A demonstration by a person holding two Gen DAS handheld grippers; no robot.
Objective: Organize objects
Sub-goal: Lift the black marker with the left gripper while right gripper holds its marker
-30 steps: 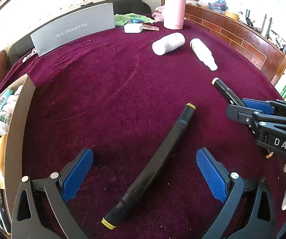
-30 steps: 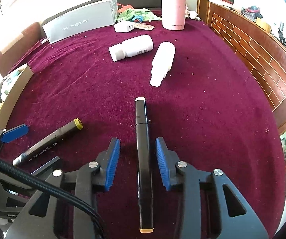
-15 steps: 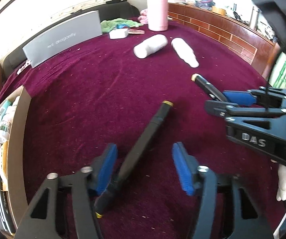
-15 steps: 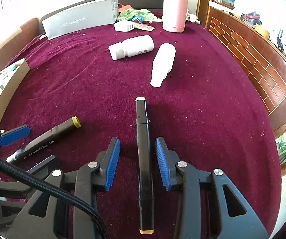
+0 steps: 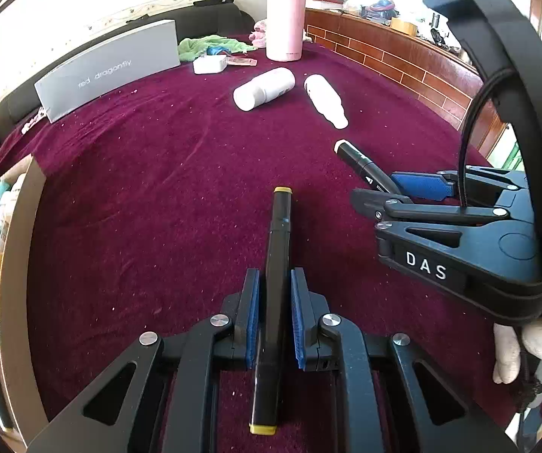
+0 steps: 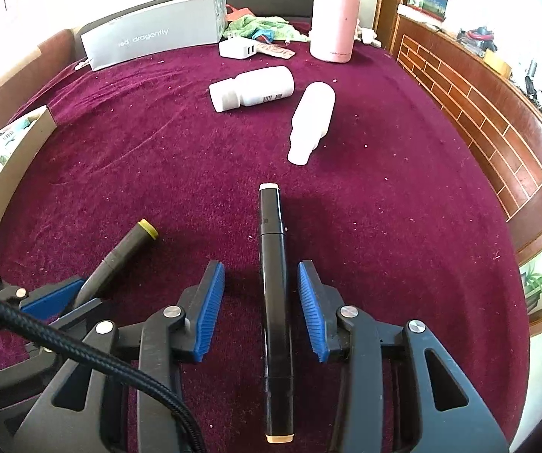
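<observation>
My left gripper [image 5: 274, 283] is shut on a black marker with yellow ends [image 5: 275, 294], which points straight ahead over the maroon cloth. The same marker shows in the right wrist view [image 6: 119, 256] with the left gripper [image 6: 51, 302] on it. My right gripper [image 6: 260, 279] is open, its blue pads on either side of a black marker with cream ends [image 6: 272, 302] that lies on the cloth between them, apart from both. That marker's tip shows in the left wrist view [image 5: 357, 158] ahead of the right gripper [image 5: 414, 188].
Two white bottles [image 6: 252, 88] [image 6: 310, 122] lie on their sides further ahead. A pink flask [image 6: 333, 19], a white charger [image 6: 237, 49], a green cloth [image 6: 263, 26] and a grey box [image 6: 153, 37] stand at the back. A cardboard box [image 5: 14, 264] with items is at the left. A brick-pattern ledge [image 6: 478, 113] runs along the right.
My left gripper has closed from wide open onto the yellow-ended marker and turned in line with it. The right gripper has stayed open around the cream-ended marker.
</observation>
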